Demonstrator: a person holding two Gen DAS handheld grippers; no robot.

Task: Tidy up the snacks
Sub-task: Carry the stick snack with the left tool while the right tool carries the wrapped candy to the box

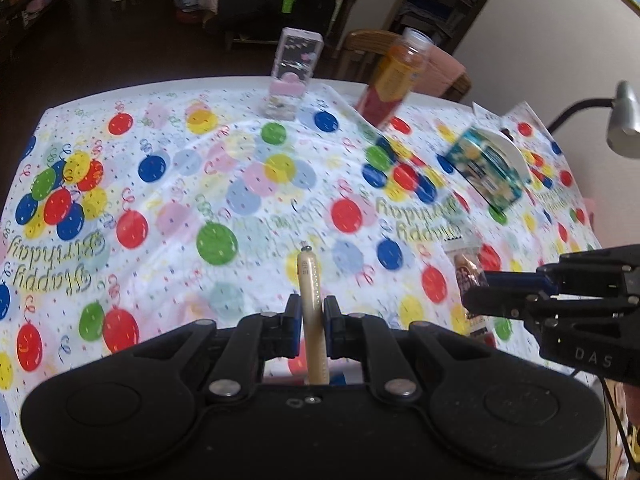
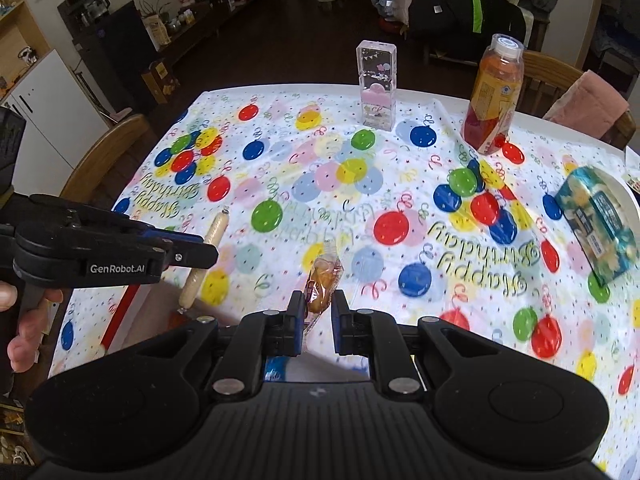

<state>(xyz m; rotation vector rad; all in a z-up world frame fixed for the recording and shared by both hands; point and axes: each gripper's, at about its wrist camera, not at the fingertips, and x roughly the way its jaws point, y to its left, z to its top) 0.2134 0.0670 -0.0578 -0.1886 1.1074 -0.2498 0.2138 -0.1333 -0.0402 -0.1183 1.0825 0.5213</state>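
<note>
beige sausage stick [image 1: 311, 312] is pinched in the left claw [image 1: 312, 316], while the right claw [image 2: 316, 312] holds a wrapped snack [image 2: 322, 280] above the open balloon cloth [image 2: 280, 168].

Dark floor [image 2: 280, 40], wooden chairs [image 2: 548, 72], cluttered shelves [image 2: 24, 20] behind.

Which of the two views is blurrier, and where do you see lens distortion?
Left wrist view: motion blur smears the orange juice bottle and clear plastic box; the beige sausage stick in the left gripper stays sharp. Right wrist view: crisper throughout, bottle cap legible. Both views: fisheye curvature bends the white table edge.
</note>
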